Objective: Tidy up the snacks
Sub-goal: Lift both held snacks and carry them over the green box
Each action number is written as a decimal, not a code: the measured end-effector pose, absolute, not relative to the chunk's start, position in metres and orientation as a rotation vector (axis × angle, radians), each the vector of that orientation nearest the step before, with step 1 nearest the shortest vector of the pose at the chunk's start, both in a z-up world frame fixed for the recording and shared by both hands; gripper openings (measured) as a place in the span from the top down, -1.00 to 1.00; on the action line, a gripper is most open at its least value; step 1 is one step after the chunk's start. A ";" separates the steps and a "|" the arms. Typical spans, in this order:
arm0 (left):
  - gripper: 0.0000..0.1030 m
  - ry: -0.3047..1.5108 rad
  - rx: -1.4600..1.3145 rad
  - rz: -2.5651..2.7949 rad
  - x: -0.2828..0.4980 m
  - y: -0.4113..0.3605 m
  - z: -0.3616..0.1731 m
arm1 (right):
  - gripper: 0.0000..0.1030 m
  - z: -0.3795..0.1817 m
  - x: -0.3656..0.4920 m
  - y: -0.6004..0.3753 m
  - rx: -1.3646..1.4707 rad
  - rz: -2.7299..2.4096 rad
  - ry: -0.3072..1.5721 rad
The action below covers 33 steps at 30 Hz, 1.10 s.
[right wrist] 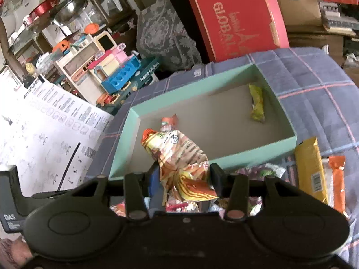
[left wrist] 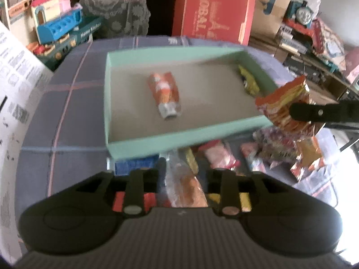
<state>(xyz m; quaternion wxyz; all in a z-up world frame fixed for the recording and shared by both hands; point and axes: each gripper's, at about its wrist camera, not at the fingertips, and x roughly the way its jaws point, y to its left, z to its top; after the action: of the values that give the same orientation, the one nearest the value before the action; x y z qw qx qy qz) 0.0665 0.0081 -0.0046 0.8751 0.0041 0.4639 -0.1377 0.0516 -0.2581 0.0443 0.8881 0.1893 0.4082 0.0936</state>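
Left of the bed stands a large white printed sheet (right wrist: 51,121), with a toy kitchen set (right wrist: 112,71) behind it. On the checked blanket (right wrist: 318,98) lies an open mint-green box (left wrist: 143,150). Inside it an orange-and-white packet (left wrist: 165,94) rests near the middle and a yellow-green packet (right wrist: 257,103) lies by the right wall. A red carton (right wrist: 237,15) rises beyond the far edge.

Loose snacks (left wrist: 224,157) crowd the blanket just before the box's near wall. The left gripper (left wrist: 184,174) hovers over them, fingers spread. The right gripper (right wrist: 185,174) pinches a crinkled orange-and-yellow foil pouch (right wrist: 179,154), held above the box's near wall. A yellow bar (right wrist: 310,170) lies rightmost.
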 end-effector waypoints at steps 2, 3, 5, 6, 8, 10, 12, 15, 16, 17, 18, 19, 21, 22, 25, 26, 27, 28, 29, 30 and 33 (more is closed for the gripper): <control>-0.28 0.984 0.008 -0.269 0.063 0.009 -0.014 | 0.11 0.038 0.049 -0.256 0.395 0.192 0.859; -0.38 0.988 0.008 -0.253 0.062 0.010 -0.018 | 0.11 0.036 0.048 -0.255 0.395 0.191 0.863; -0.39 0.995 0.012 -0.234 0.063 0.010 -0.025 | 0.11 0.032 0.046 -0.255 0.399 0.187 0.872; -0.39 1.000 0.025 -0.229 0.064 0.010 -0.028 | 0.11 0.031 0.046 -0.256 0.403 0.184 0.876; -0.38 0.994 0.082 -0.245 0.061 0.011 -0.028 | 0.11 0.028 0.043 -0.257 0.410 0.181 0.879; -0.39 0.997 0.149 -0.314 0.055 0.011 -0.027 | 0.11 0.024 0.040 -0.257 0.410 0.187 0.886; -0.39 0.983 0.238 -0.369 0.047 0.007 -0.026 | 0.11 0.017 0.038 -0.256 0.415 0.188 0.906; -0.46 0.927 0.413 -0.420 0.033 -0.006 -0.028 | 0.11 0.007 0.036 -0.257 0.449 0.184 0.926; -0.46 0.915 0.472 -0.440 0.031 -0.011 -0.031 | 0.11 0.003 0.036 -0.257 0.464 0.184 0.934; -0.46 0.908 0.516 -0.455 0.031 -0.015 -0.034 | 0.11 0.003 0.034 -0.256 0.471 0.185 0.937; -0.46 0.904 0.555 -0.471 0.032 -0.018 -0.037 | 0.11 0.002 0.033 -0.256 0.473 0.187 0.941; -0.46 0.902 0.592 -0.501 0.034 -0.023 -0.040 | 0.11 0.001 0.032 -0.255 0.473 0.187 0.942; -0.46 0.898 0.682 -0.575 0.035 -0.034 -0.046 | 0.11 0.001 0.031 -0.257 0.477 0.187 0.941; -0.46 0.890 0.738 -0.605 0.035 -0.040 -0.051 | 0.11 0.001 0.031 -0.258 0.482 0.184 0.939; -0.46 0.896 0.846 -0.649 0.040 -0.056 -0.069 | 0.11 0.000 0.031 -0.263 0.494 0.175 0.936; -0.45 0.907 0.862 -0.660 0.042 -0.059 -0.074 | 0.11 -0.001 0.030 -0.264 0.499 0.172 0.937; -0.44 0.913 0.873 -0.670 0.044 -0.062 -0.078 | 0.11 -0.002 0.030 -0.266 0.503 0.170 0.940; -0.40 0.903 0.879 -0.678 0.045 -0.065 -0.081 | 0.11 -0.005 0.030 -0.267 0.510 0.167 0.943; -0.27 0.905 0.866 -0.685 0.047 -0.066 -0.081 | 0.11 -0.006 0.030 -0.268 0.516 0.165 0.946; -0.17 0.915 0.835 -0.687 0.052 -0.066 -0.079 | 0.11 -0.009 0.029 -0.269 0.524 0.162 0.949; 0.01 0.956 0.706 -0.686 0.060 -0.062 -0.072 | 0.11 -0.017 0.030 -0.271 0.543 0.154 0.962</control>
<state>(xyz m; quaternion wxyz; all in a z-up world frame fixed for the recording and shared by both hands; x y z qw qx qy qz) 0.0603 -0.0625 -0.0724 0.7736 0.3259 0.4416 -0.3168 0.0303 -0.2712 -0.0167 0.8485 0.2577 0.4564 0.0730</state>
